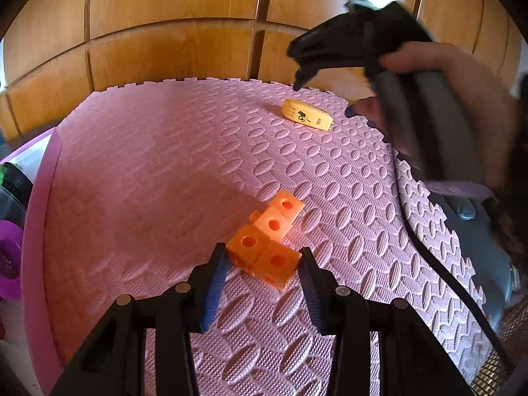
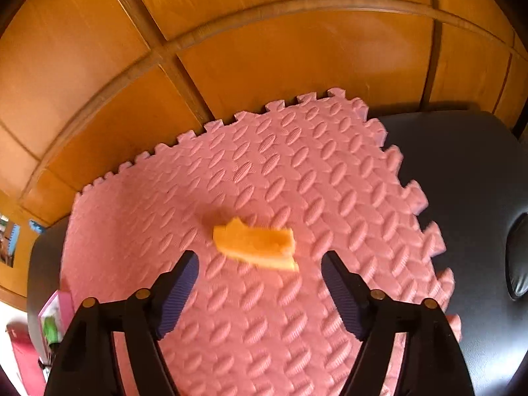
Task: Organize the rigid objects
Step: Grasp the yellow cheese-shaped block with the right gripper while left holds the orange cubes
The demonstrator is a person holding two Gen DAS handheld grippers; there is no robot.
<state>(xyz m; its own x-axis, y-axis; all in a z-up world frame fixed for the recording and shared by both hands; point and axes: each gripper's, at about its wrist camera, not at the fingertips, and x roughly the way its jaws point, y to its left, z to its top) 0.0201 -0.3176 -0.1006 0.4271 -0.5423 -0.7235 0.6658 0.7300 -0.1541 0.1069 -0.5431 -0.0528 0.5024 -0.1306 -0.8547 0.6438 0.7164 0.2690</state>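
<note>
A cluster of orange linked cubes (image 1: 267, 241), each with a round hole, sits low over the pink foam mat (image 1: 148, 181). My left gripper (image 1: 262, 255) is shut on the cluster's near pair, one pad against each side. A yellow oblong piece with black markings (image 1: 307, 118) lies farther back on the mat. My right gripper (image 1: 295, 66), held by a hand (image 1: 462, 99), hovers just above and behind it. In the right wrist view the same piece (image 2: 255, 244) looks blurred, lying just beyond the open right gripper (image 2: 260, 259), whose pads do not touch it.
A wooden panelled wall (image 1: 171, 49) stands behind the mat. A pink bin (image 1: 36, 198) holding a purple item (image 1: 10, 254) sits at the left edge. To the right is a dark surface (image 2: 462, 181), and a black cord (image 1: 429, 250) crosses the mat's right side.
</note>
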